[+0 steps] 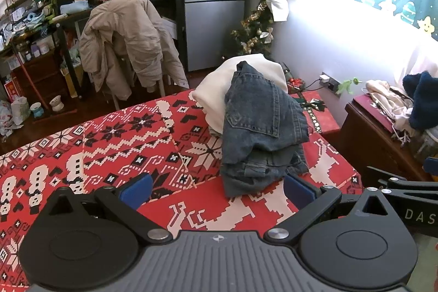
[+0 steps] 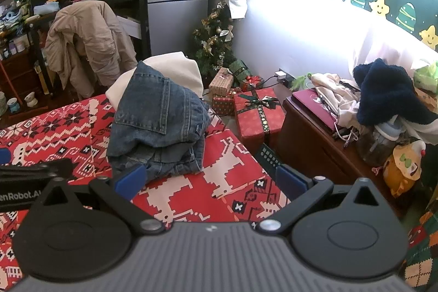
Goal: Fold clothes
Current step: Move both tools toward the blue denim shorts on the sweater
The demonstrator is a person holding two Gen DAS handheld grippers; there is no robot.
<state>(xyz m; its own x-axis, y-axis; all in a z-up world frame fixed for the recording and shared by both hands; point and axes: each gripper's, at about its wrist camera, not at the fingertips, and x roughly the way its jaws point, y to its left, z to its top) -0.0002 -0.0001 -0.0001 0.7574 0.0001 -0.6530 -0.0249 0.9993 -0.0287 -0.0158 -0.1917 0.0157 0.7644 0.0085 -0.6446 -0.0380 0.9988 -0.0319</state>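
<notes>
We found the blue jeans (image 1: 262, 125) lying in a loosely folded bundle on the red patterned bedspread (image 1: 115, 144), at about twelve o'clock from our left gripper (image 1: 217, 189) and at roughly eleven o'clock from our right gripper (image 2: 209, 179). A back pocket faced up on the top layer, and the waistband end with its belt loops hung toward us at the near edge. Behind the jeans, touching them, sat a cream-white garment (image 1: 219, 84), also bundled, which the denim partly covered.

Both grippers had their blue pads spread wide apart and clamped on nothing. The left one hovered just short of the denim's near edge; the right one stood beside it, its left pad (image 2: 130, 179) close to the bundle's near corner.

We judged the denim to be heavy and fairly stiff for cloth: thick at seams, waistband and pocket, unlikely to slip from rubber pads, but prone to sag and drag if lifted by one point. The waistband or a side seam looked like the firmest places to take hold, one gripper at each end. The white piece seemed softer and bulkier, likely to slump.

The stack fitted either a pile of garments already folded and set down, or a rough heap waiting to be spread; we could not tell which.
</notes>
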